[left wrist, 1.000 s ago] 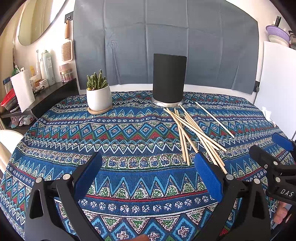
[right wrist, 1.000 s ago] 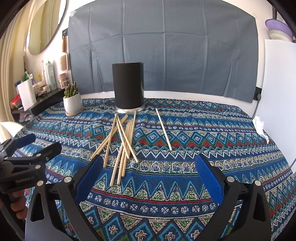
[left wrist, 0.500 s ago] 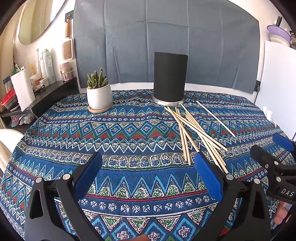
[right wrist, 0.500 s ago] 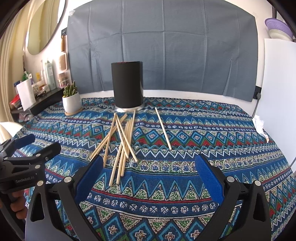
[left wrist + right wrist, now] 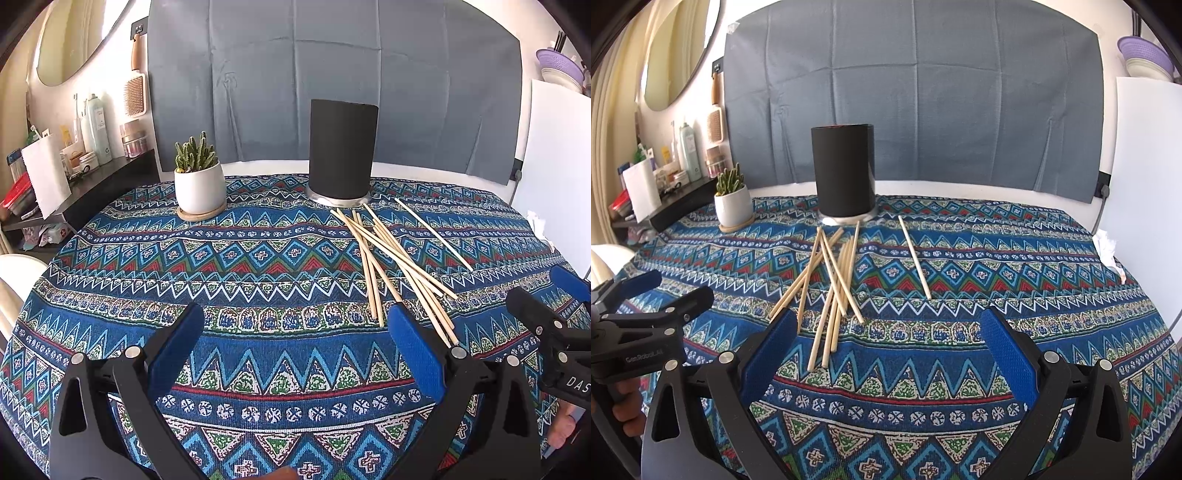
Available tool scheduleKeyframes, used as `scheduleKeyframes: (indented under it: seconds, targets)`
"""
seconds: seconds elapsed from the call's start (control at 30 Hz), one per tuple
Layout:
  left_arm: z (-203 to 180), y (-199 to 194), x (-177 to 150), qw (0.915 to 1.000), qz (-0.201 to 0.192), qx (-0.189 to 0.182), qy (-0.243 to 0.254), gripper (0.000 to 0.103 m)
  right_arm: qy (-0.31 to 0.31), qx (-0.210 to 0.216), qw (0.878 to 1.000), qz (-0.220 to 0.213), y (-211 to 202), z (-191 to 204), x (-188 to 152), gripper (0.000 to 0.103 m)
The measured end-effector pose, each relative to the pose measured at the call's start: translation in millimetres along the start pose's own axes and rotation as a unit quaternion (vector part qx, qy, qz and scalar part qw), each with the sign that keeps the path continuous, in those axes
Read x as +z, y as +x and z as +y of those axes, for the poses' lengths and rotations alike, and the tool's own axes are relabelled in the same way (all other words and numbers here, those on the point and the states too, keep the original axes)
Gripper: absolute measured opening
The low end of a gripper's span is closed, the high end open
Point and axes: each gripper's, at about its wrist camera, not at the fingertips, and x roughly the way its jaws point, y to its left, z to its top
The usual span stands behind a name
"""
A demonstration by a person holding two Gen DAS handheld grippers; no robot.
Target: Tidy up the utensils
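The chopsticks [image 5: 833, 280] lie in a loose crossed heap on the patterned tablecloth [image 5: 1015, 266], just in front of the black holder [image 5: 844, 170], with one single stick [image 5: 915, 256] lying apart to the heap's right. Their long axes run mostly away from the cameras, from the near edge of the cloth toward the holder's base, fanned a little so that the far tips gather close to the holder and the near tips spread. In the right wrist view the heap sits ahead and slightly left of the right gripper [image 5: 888, 332], its nearest tips just beyond the left pad; in the left wrist view the same chopsticks [image 5: 397, 264] lie ahead and to the right of the left gripper [image 5: 295, 328], their near ends passing behind its right pad. Both grippers hover low over the cloth with fingers spread wide and nothing between them. The right gripper looks the better placed, since the heap is closer to its centre line; because the sticks point along its fingers, I judge that it would have to come down across a near end to pinch one. The potted cactus [image 5: 199, 177] stands well to the left, clear of the work.
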Motion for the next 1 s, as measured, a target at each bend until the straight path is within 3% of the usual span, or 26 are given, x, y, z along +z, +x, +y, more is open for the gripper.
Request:
scheduleKeyframes:
  seconds: [0.2, 0.33, 0.63, 0.83, 0.93, 1.0]
  targets:
    - [-2.5, 7.0, 0.5, 0.9993, 0.030, -0.012, 0.018, 0.097, 0.009, -0.031, 0.999, -0.006, -4.0, -3.0, 0.2, 0.095]
    - [-5.3, 10.5, 1.7, 0.9976, 0.053, -0.024, 0.037, 0.097, 0.001, -0.052, 0.998, 0.018, 1.4, -9.3, 2.6, 0.095]
    - [-0.7, 17.4, 36.3, 0.9928, 0.101, -0.042, 0.048, 0.097, -0.042, -0.070, 0.995, 0.053, 6.1, -24.2, 30.4, 0.095]
    - [-6.9, 38.4, 63.8, 0.9840, 0.147, -0.069, 0.073, 0.097, -0.073, -0.036, 0.991, 0.109, 29.6, -26.5, 57.7, 0.095]
    - [-11.2, 61.5, 72.0, 0.9783, 0.180, -0.061, 0.083, 0.097, -0.073, 0.000, 0.987, 0.141, 49.9, -29.3, 70.4, 0.095]
    - [-12.9, 77.5, 75.7, 0.9732, 0.205, -0.065, 0.081, 0.097, -0.061, 0.046, 0.982, 0.170, 67.4, -34.4, 78.7, 0.095]
